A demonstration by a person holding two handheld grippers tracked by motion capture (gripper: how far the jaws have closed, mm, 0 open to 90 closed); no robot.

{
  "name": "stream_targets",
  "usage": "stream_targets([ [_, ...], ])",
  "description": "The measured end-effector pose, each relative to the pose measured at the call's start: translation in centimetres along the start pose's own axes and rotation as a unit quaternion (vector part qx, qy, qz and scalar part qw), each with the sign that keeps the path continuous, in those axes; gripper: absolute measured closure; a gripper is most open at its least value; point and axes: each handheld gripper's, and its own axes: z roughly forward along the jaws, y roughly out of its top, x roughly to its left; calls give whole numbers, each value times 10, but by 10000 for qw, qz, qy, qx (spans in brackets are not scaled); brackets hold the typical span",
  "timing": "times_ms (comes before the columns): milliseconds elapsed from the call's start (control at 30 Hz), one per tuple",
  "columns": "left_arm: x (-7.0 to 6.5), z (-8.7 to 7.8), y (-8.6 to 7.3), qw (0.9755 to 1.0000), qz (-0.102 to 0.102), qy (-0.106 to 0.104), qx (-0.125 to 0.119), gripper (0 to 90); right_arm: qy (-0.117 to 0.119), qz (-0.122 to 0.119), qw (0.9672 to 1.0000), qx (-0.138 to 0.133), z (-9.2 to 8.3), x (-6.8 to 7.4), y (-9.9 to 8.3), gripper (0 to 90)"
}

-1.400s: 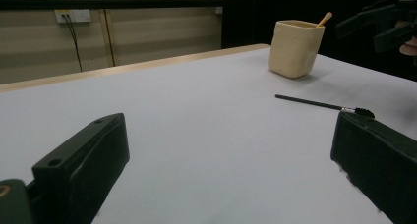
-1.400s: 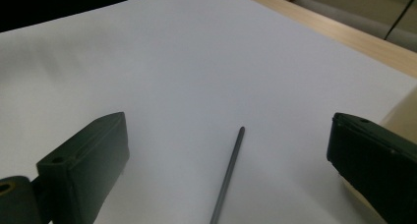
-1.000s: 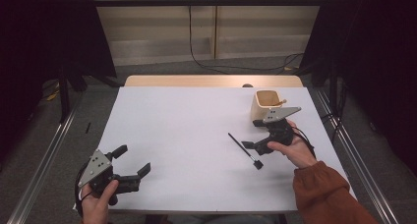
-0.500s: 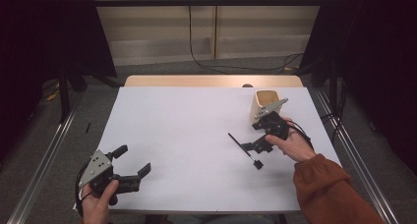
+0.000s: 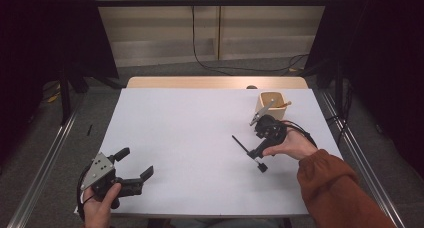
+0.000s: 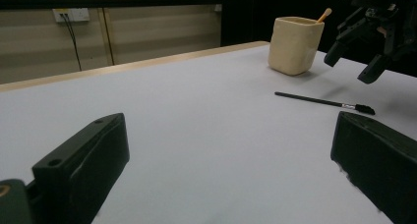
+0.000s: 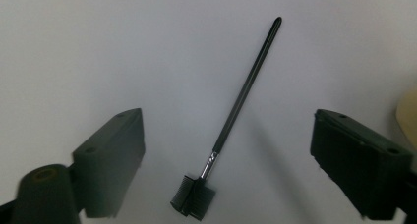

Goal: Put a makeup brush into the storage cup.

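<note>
A thin black brush (image 5: 246, 149) with a small comb head lies flat on the white table (image 5: 190, 128). My right gripper (image 5: 257, 138) hovers over it, open; its jaws have just been closing a little. In the right gripper view the brush (image 7: 236, 111) lies on the table between the two jaws, and neither touches it. Just beyond stands a cream cup (image 5: 272, 104) with a wooden stick (image 5: 284, 104) in it. My left gripper (image 5: 136, 162) rests open and empty at the near left corner. From there I see the cup (image 6: 294, 44), the brush (image 6: 319, 101) and the right gripper (image 6: 354, 62).
The table's wooden far edge (image 5: 215, 82) runs behind the cup. Metal rails (image 5: 50, 153) flank the table on the floor, and a cable (image 5: 200, 63) trails across the floor behind. Dark curtains close off both sides.
My right gripper has shifted slightly toward the cup while staying over the brush, and its jaws look a bit narrower. The left gripper has not moved.
</note>
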Motion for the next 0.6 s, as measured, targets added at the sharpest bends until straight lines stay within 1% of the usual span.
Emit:
stream_targets([
  [33,0,0,0,10000,4,-9,2,11,0,-23,10000,37,0,-1,0,256],
  [67,0,0,0,10000,5,-13,4,11,35,-43,9999,144,1,-1,0,288],
  [133,0,0,0,10000,4,-15,6,11,8,101,9995,298,3,-3,1,306],
  [233,0,0,0,10000,1,-5,9,11,77,265,9982,533,7,-6,1,396],
  [300,0,0,0,10000,2,-10,9,11,87,301,9973,662,9,-7,1,427],
  [333,0,0,0,10000,3,-18,13,11,85,309,9969,714,11,-8,1,461],
  [400,0,1,0,10000,4,-18,17,11,86,380,9959,814,13,-9,1,477],
  [500,0,1,0,10000,-2,-25,17,11,127,377,9951,903,17,-9,2,530],
  [533,0,1,-1,10000,-3,-27,17,11,147,327,9949,942,20,-10,2,554],
  [600,0,1,-1,10000,7,-29,19,11,176,354,9937,1047,22,-10,2,593],
])
